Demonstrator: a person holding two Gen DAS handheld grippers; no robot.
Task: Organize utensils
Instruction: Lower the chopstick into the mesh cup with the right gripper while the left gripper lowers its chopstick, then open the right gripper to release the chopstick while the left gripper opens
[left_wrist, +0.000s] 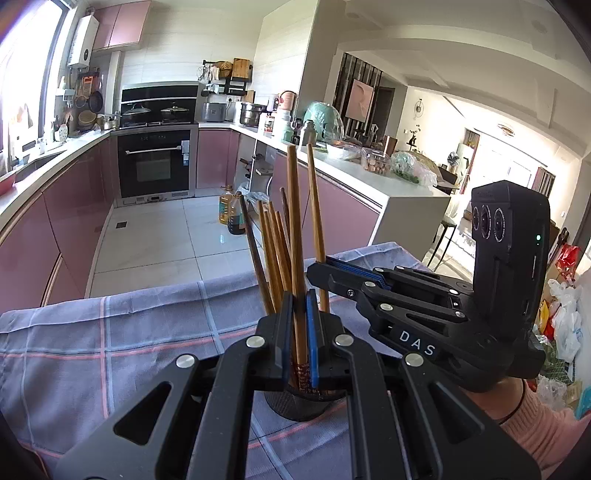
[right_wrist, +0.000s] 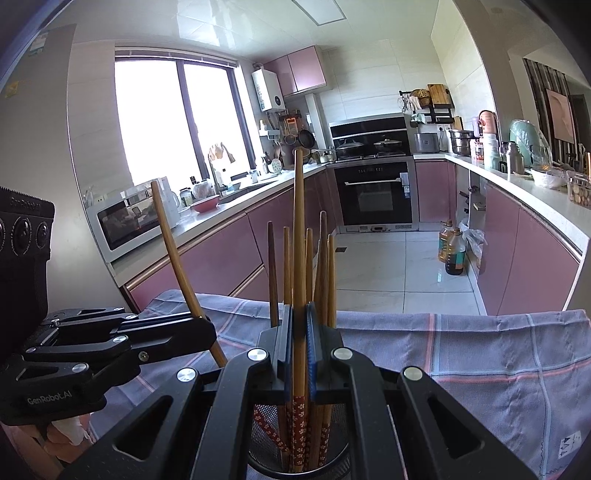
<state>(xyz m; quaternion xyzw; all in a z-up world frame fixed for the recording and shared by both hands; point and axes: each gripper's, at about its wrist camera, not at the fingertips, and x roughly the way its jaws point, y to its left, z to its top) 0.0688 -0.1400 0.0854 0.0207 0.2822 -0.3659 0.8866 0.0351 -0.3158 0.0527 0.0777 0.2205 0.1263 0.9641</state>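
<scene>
Kitchen behind; left tongs read "GenRobot.AI", right tongs "DAS".

Ahead of the tongs lies a kitchen: pink cabinets, a black built-in oven, white floor tiles. Left of them a bright window lights a white microwave. Beneath them spreads a checked tablecloth.

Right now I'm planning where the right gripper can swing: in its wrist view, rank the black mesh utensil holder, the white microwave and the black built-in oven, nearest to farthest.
1. Black mesh utensil holder: directly below the right gripper.
2. White microwave: left counter.
3. Black built-in oven: far wall.
</scene>
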